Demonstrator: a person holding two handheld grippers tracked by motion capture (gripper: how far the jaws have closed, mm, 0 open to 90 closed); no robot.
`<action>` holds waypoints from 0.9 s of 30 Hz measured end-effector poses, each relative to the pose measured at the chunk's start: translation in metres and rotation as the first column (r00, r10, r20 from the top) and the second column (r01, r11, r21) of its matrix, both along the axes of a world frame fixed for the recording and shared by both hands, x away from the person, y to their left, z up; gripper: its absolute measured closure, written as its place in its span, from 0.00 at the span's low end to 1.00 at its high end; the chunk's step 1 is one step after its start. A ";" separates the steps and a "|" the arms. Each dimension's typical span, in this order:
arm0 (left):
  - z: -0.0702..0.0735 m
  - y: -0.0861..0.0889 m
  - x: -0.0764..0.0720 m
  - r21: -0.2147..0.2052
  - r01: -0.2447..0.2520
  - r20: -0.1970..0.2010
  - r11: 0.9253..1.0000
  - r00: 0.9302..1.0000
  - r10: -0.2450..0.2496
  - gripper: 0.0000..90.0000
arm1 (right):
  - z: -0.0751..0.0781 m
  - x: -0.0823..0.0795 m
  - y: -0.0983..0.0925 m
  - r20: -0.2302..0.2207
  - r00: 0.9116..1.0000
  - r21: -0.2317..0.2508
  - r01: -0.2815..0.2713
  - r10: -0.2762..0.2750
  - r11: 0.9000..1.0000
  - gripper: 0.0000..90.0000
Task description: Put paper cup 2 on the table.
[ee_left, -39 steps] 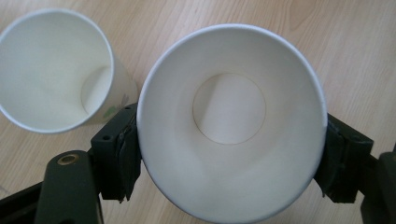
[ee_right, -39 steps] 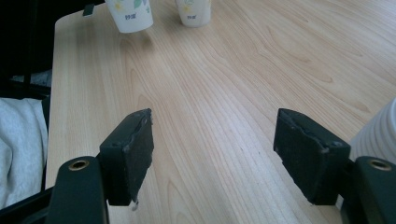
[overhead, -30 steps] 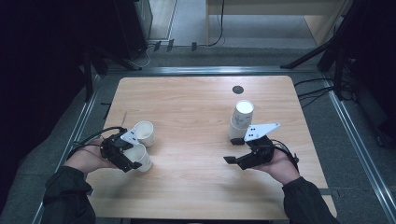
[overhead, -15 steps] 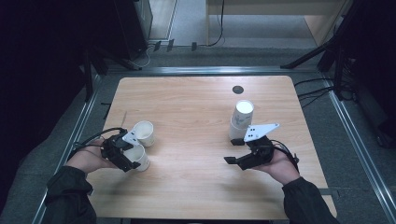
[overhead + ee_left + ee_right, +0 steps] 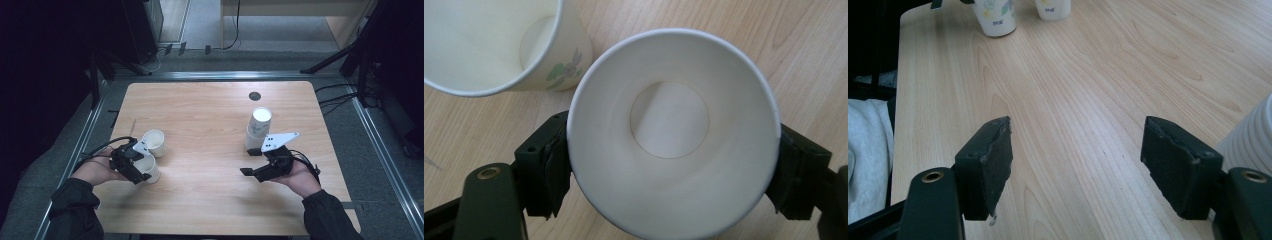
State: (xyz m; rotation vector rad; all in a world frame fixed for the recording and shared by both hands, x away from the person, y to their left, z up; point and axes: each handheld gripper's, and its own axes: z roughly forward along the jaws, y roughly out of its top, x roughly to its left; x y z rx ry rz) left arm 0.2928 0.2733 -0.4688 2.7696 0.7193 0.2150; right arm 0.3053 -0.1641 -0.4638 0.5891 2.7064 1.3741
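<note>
The left gripper [image 5: 142, 172] stands around a paper cup [image 5: 674, 130] at the near left of the table [image 5: 210, 200]; its jaws have just been opening, and the cup stands upright between them with the pads at its sides, seemingly let go. A second cup [image 5: 154, 141] stands just beyond it. The right gripper [image 5: 248, 171] is released and empty, with the stack of cups [image 5: 258, 127] just beyond it, on the right.
</note>
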 end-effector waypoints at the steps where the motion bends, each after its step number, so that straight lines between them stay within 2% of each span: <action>1: 0.000 0.000 0.000 -0.003 -0.005 -0.003 1.000 1.000 0.005 0.21 | 0.000 0.000 0.000 0.000 1.000 0.000 0.001 -0.001 1.000 0.33; 7: -0.001 -0.001 0.001 -0.009 -0.014 -0.025 1.000 1.000 0.014 0.15 | 0.000 0.000 0.000 0.001 1.000 -0.003 0.002 -0.002 1.000 0.33; 13: -0.002 -0.001 0.001 -0.013 -0.027 -0.038 1.000 0.999 0.026 0.14 | 0.000 0.000 0.000 0.002 1.000 -0.005 0.000 0.000 1.000 0.33; 18: -0.002 0.001 0.003 -0.025 -0.066 -0.080 0.998 0.995 0.064 0.10 | 0.000 0.000 0.000 0.002 1.000 -0.005 0.000 0.000 1.000 0.33; 27: 0.008 0.007 0.002 -0.097 -0.080 -0.075 0.992 0.995 0.073 0.08 | 0.000 0.000 0.000 0.005 1.000 -0.008 -0.003 0.003 1.000 0.33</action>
